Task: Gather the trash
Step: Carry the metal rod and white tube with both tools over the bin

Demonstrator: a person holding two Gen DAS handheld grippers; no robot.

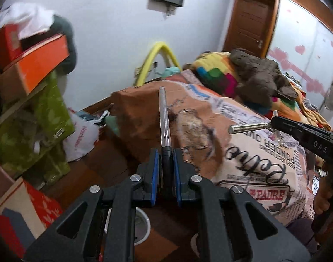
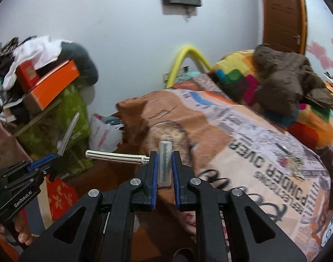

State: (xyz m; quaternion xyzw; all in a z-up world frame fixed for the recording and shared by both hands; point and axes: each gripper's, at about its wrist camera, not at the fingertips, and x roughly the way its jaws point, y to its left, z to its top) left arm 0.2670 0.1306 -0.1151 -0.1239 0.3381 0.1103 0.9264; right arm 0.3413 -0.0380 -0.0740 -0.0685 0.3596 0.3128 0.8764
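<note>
A: The pen-like stick (image 1: 164, 118), frame centre, looks light, stiff and slick; the left gripper (image 1: 166, 163) is clamped on its dark base.

B: The right gripper (image 2: 164, 166) pinches a ribbed stick's clear end (image 2: 165, 161), mid-frame.

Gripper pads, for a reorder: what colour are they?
Blue pads on both black grippers, clearest in the right wrist view.
</note>
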